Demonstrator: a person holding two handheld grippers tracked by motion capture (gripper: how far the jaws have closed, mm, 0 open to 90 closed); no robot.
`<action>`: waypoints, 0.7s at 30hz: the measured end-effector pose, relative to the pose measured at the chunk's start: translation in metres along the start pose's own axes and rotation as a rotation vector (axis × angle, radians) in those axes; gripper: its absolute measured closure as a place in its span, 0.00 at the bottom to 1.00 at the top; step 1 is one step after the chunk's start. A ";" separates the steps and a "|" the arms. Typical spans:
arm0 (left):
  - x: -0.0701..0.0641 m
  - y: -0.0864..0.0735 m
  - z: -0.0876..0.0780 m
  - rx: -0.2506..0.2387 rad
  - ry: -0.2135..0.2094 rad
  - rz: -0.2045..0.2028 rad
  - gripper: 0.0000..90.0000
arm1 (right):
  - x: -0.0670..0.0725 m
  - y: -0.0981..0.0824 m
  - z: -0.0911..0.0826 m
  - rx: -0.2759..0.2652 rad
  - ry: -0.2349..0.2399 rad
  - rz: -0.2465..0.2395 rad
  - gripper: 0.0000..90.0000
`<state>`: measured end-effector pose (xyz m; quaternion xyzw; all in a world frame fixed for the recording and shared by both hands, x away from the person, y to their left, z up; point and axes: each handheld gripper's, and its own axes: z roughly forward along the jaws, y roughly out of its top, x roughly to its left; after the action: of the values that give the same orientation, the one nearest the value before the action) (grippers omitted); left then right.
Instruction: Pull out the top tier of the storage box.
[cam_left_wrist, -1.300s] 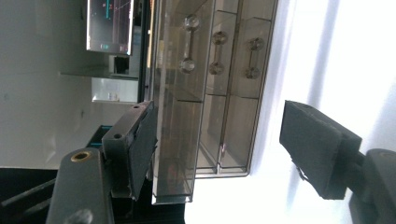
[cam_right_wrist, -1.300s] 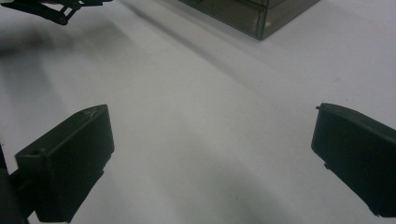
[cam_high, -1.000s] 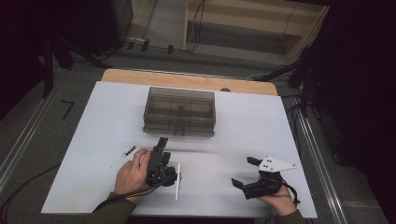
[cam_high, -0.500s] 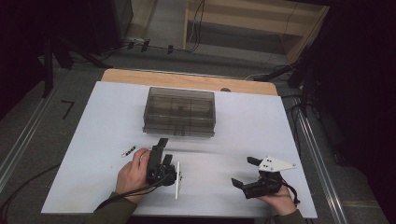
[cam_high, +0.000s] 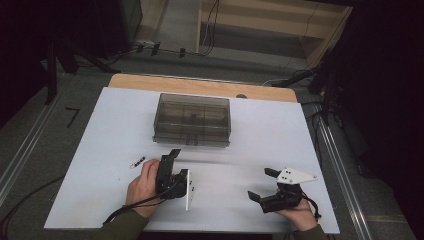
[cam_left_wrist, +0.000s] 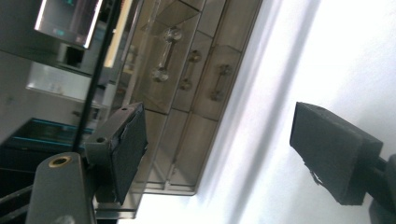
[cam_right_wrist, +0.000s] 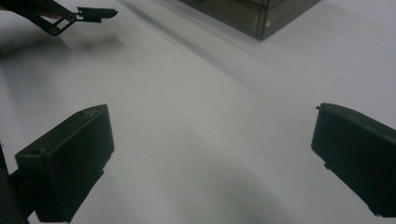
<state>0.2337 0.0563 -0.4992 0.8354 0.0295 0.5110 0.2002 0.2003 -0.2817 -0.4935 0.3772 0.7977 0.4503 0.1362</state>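
Note:
A smoked clear plastic compartment box sits shut at the middle of the white table top. My left gripper lies rolled on its side in front of the box and points at it. In the left gripper view its jaws have just been opening, with nothing between them; the box is behind. My right gripper rests near the front right with its jaws wide apart over bare table. A small dark slender piece lies left of the left hand.
A wooden strip runs along the table's far edge. Dark floor with cables surrounds the table. In the right gripper view the box's corner is at the top and the left gripper's jaw at the upper left.

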 end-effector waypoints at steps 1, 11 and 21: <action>0.001 0.000 0.000 -0.002 -0.014 -0.021 0.20 | 0.000 0.000 0.000 0.000 0.001 0.001 0.00; 0.010 -0.005 0.002 -0.036 -0.119 -0.193 0.18 | 0.000 0.000 0.000 -0.001 0.000 0.001 0.00; 0.017 -0.008 0.003 -0.061 -0.224 -0.325 0.16 | -0.001 0.000 0.000 -0.003 -0.003 -0.002 0.00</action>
<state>0.2458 0.0666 -0.4893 0.8649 0.1260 0.3764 0.3073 0.2007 -0.2821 -0.4934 0.3766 0.7973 0.4509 0.1383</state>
